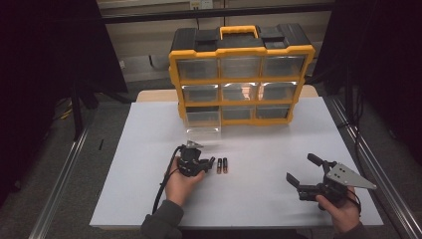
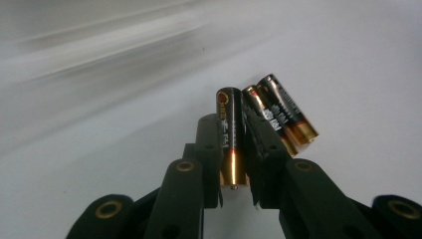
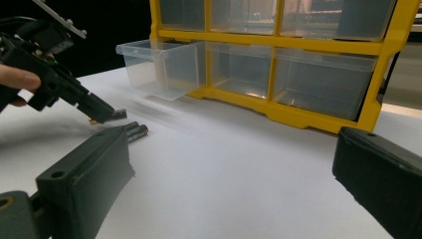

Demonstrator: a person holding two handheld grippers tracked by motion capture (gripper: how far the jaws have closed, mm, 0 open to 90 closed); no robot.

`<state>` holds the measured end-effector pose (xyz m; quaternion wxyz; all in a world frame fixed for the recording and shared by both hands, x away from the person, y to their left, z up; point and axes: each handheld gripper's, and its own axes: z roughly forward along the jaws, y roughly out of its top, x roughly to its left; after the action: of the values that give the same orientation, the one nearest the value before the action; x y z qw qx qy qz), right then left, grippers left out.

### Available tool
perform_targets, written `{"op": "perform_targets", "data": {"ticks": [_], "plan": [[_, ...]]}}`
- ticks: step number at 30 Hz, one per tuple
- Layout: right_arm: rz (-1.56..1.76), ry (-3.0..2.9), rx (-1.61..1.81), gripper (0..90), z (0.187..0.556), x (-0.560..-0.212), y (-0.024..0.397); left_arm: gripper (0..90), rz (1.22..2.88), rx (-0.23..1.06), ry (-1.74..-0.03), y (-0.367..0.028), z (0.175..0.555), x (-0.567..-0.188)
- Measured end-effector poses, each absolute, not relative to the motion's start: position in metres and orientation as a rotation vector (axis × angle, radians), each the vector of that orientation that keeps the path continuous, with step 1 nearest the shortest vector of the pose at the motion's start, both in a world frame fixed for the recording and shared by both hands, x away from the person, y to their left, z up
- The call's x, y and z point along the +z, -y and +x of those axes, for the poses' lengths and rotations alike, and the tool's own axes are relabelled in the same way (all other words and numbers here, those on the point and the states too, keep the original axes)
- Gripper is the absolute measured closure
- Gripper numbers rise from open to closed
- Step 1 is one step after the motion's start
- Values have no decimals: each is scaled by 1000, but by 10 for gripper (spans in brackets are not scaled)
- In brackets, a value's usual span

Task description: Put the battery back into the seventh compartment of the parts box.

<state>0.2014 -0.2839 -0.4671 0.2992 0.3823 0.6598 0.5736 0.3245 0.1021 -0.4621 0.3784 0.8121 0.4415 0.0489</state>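
yellow drawer cabinet (image 1: 242, 74), white table (image 1: 259, 194)

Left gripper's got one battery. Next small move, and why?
Probably lift it and carry it toward the pulled-out drawer. The left gripper is shut on a battery, two more batteries lie on the table beside it, and that bottom-left drawer of the organizer stands open.

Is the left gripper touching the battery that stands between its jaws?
Touching. In the left gripper view, the left gripper has both jaws pressed against the sides of the battery, with no gap on either side. Two other batteries lie behind it.
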Motion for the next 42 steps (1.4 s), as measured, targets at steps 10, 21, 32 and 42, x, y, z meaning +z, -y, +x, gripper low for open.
{"op": "perform_targets", "data": {"ticks": [10, 21, 32, 42], "plan": [[1015, -1746, 1524, 15, 201, -467, 283, 774, 2091, 78, -1067, -112, 328, -434], [1011, -1743, 1525, 15, 201, -467, 284, 774, 2112, 81, -1001, -113, 341, -397], [1012, -1750, 1525, 16, 201, -467, 284, 774, 2138, 100, -989, -110, 356, -376], [1015, -1741, 1531, 15, 201, -467, 285, 774, 2152, 132, -987, -104, 373, -359]]}}
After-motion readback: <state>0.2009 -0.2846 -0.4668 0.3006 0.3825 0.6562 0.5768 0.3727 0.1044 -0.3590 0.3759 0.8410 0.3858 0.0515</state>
